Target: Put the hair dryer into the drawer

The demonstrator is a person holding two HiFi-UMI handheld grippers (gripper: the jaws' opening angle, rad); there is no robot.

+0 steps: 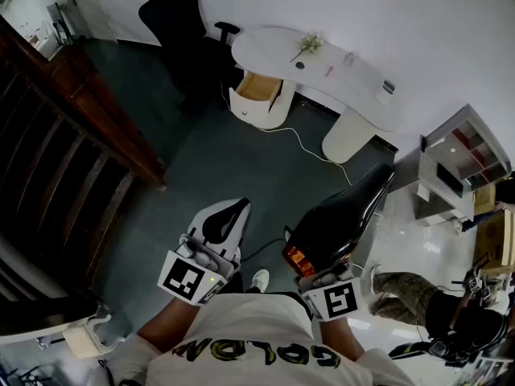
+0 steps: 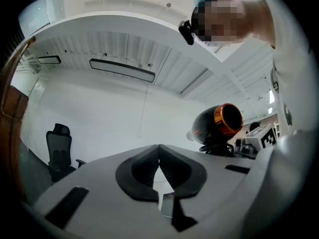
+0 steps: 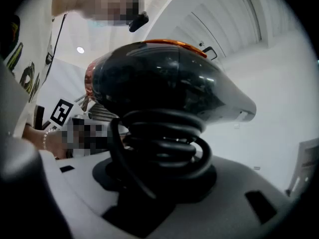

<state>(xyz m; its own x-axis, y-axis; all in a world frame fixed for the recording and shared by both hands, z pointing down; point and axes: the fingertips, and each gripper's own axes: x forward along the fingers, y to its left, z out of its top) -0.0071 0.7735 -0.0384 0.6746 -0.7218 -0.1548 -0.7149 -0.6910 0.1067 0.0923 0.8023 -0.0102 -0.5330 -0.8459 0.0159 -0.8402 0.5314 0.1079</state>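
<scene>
Head view: you stand on the dark floor point(image 1: 225, 159) with the hair dryer point(image 1: 342, 215) in your right gripper point(image 1: 322, 276), well apart from the white counter point(image 1: 346, 79) at the far side of the room. The right gripper view shows its jaws standing fairly wide yet clamped on the dryer's handle. The handle is wrapped in coils of black cord point(image 3: 164, 143), and the black body with its orange ring rises above them. Your left gripper point(image 1: 228, 215) is just to the left of the dryer. The left gripper view shows its jaws closed together at the tips with nothing between them. Under the counter's left end the drawer point(image 1: 259, 88) looks already pulled open, its wooden inside showing, with a black office chair point(image 1: 173, 14) just beyond it. The pick-up appears done. What remains, by the look of it, is the walk across, lowering the dryer into the drawer and letting go.
</scene>
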